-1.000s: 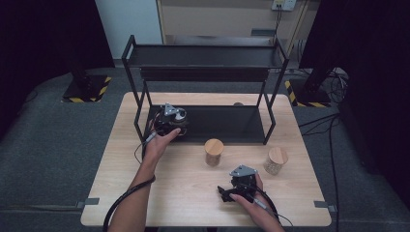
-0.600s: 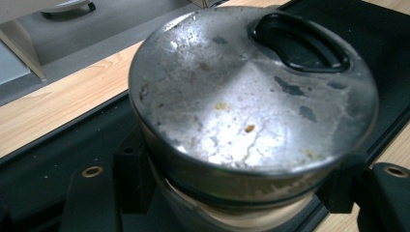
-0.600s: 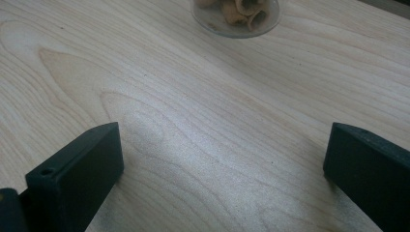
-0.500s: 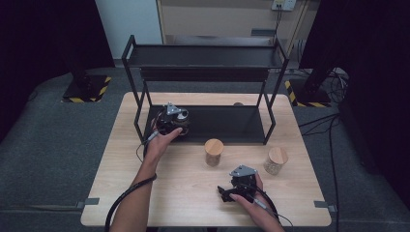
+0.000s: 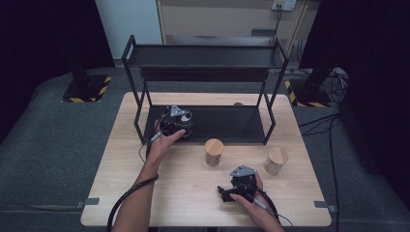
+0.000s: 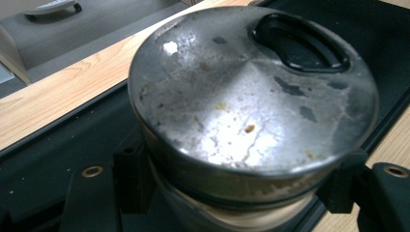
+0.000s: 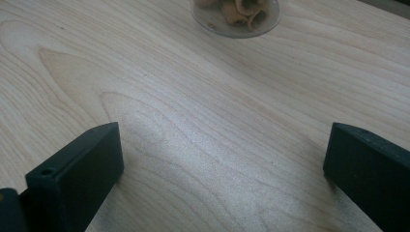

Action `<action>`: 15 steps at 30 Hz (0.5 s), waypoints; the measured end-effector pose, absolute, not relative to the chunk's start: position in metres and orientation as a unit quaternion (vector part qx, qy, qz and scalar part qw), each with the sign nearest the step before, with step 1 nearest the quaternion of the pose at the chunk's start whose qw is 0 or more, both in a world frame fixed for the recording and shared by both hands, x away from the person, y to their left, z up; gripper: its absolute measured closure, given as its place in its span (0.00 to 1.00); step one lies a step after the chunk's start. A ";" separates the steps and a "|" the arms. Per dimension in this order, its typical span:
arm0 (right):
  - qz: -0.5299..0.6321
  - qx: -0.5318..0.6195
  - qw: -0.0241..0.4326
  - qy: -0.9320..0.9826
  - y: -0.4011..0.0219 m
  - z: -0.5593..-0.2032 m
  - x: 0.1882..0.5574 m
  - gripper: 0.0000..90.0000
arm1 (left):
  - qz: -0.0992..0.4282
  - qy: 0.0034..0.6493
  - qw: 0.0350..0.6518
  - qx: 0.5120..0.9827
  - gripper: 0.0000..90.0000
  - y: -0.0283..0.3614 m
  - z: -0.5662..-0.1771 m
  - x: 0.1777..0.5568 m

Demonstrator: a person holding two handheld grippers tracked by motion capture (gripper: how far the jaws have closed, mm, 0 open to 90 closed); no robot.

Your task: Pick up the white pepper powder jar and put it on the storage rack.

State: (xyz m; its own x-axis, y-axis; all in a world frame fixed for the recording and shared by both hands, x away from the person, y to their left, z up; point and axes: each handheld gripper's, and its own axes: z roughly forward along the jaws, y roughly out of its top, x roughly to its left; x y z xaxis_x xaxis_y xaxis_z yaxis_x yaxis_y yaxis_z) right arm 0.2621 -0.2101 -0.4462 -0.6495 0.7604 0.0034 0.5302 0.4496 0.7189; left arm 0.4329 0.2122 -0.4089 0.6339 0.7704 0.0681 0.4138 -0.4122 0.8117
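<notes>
held jar: a round jar with a scuffed silver metal lid [image 6: 251,92] is seen clamped between the left gripper's two black jaws, one pressed on each side below the lid rim; a black oval recess [image 6: 297,41] is set in the lid near its edge.
jar location: over the black bottom shelf [image 5: 227,123] of the black metal two-tier rack [image 5: 205,55], at the shelf's left end.
left gripper view vs high view: lid wear, specks and the jaw contact are given by the left gripper view; in the high view the jar is hidden under the left gripper [image 5: 175,121].
left hand pose: forearm is stretched forward from the bottom edge, hand [image 5: 162,145] wrapped on the gripper body, grey three-cornered plate on top.
right gripper: the right gripper [image 5: 237,188] is laid low on the light wooden table [image 5: 121,193] near the front edge, jaws spread wide, nothing between them, bare wood seen in the gap.
right gripper view extra: the bottom of a clear glass jar with beige pieces inside [image 7: 235,14] is shown ahead of the jaws.
other jars: two glass jars with wooden lids are stood on the table, one [image 5: 213,152] in front of the rack, one [image 5: 276,160] to the right, well apart.
</notes>
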 end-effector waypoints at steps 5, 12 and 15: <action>0.355 0.386 0.162 0.836 -0.210 -0.446 0.262 0.01 | 0.221 0.362 0.400 0.812 0.32 0.209 -0.409 0.435; 0.355 0.386 0.162 0.836 -0.210 -0.446 0.262 0.01 | 0.219 0.362 0.398 0.814 0.32 0.207 -0.411 0.438; 0.355 0.386 0.162 0.836 -0.210 -0.446 0.262 0.01 | 0.218 0.364 0.398 0.813 0.32 0.207 -0.413 0.439</action>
State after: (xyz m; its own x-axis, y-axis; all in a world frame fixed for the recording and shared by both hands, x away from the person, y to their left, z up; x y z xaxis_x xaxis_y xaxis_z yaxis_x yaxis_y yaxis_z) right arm 0.2621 -0.2101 -0.4462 -0.6497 0.7601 0.0034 0.5299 0.4497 0.7190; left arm 0.4389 0.2074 -0.4132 0.6399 0.7657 0.0649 0.4184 -0.4180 0.8063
